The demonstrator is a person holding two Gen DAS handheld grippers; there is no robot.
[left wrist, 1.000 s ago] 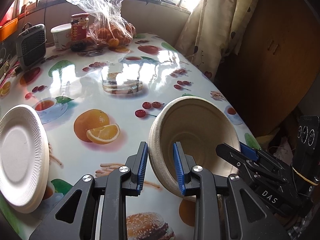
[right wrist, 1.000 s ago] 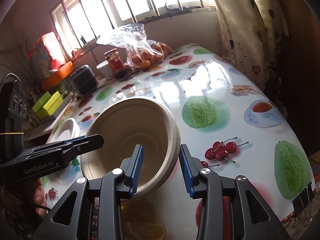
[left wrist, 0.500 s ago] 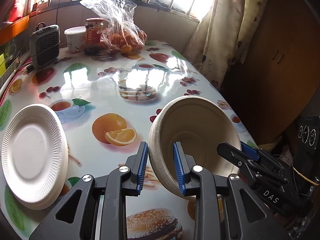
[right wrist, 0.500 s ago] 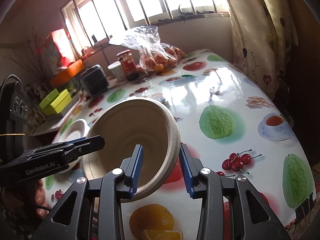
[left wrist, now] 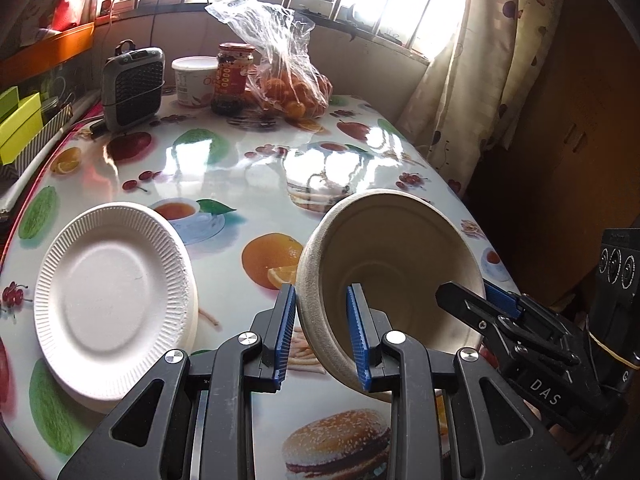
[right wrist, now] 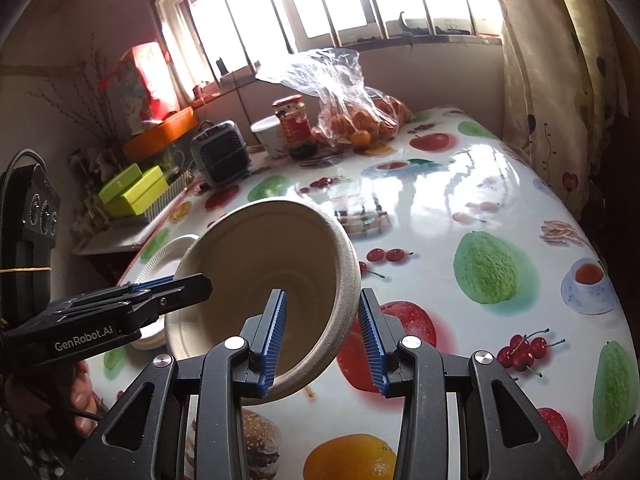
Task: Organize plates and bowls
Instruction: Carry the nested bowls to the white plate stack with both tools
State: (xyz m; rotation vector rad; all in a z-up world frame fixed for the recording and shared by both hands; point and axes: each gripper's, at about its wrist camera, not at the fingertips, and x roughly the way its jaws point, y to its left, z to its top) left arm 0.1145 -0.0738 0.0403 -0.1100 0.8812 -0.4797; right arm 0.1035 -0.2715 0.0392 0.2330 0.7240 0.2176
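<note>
While the stack of white paper plates (left wrist: 112, 300) lies flat at the left of the desk (left wrist: 248, 184), the beige bowl (left wrist: 392, 276) hangs tilted above the fruit-print cloth to its right. Its near rim sits between the blue pads of the left tool (left wrist: 320, 334), which pinch it (one pad inside, one outside). From the far side, the right tool (right wrist: 322, 336) straddles the opposite rim; its inner pad touches, its outer pad stands slightly off.
</note>
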